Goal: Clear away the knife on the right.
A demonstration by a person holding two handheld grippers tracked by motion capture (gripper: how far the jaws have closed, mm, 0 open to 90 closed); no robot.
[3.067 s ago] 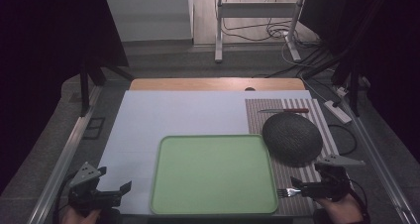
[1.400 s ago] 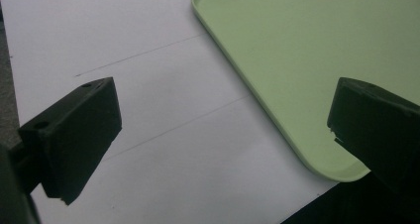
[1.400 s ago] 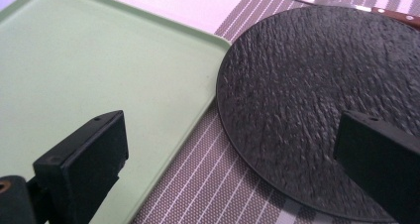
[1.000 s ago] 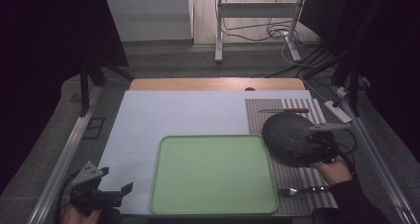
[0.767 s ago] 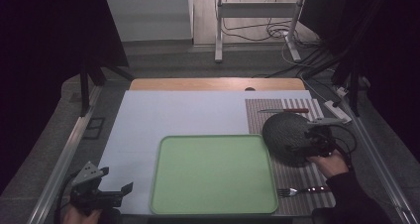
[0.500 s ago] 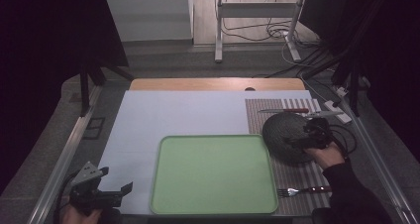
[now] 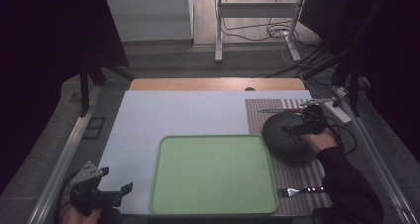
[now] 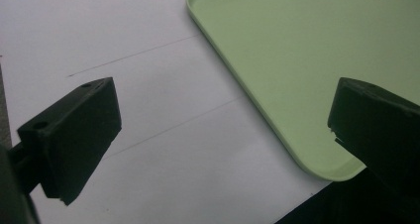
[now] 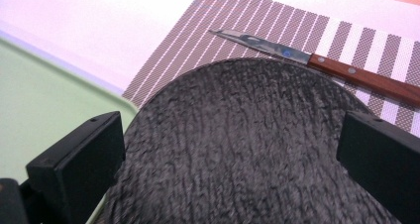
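The fingers (image 9: 79, 159) of the right gripper (image 7: 297, 129) are spread wide over the dark plate (image 9: 247, 144), one on each side, so I judge a grasp of its rim is being prepared; nothing is clamped yet. The plate lies on the striped mat (image 7: 297, 177), at about 3 o'clock from the green tray (image 7: 213, 172). A knife (image 9: 317, 60) lies beyond it at 12 o'clock, a fork (image 7: 299, 190) at 6 o'clock. The left gripper (image 7: 119, 192) waits released and empty at the tray's near left corner, probably to keep out of the way.

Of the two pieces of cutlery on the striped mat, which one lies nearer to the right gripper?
The knife with the wooden handle, just beyond the dark plate; the fork lies at the mat's near edge.
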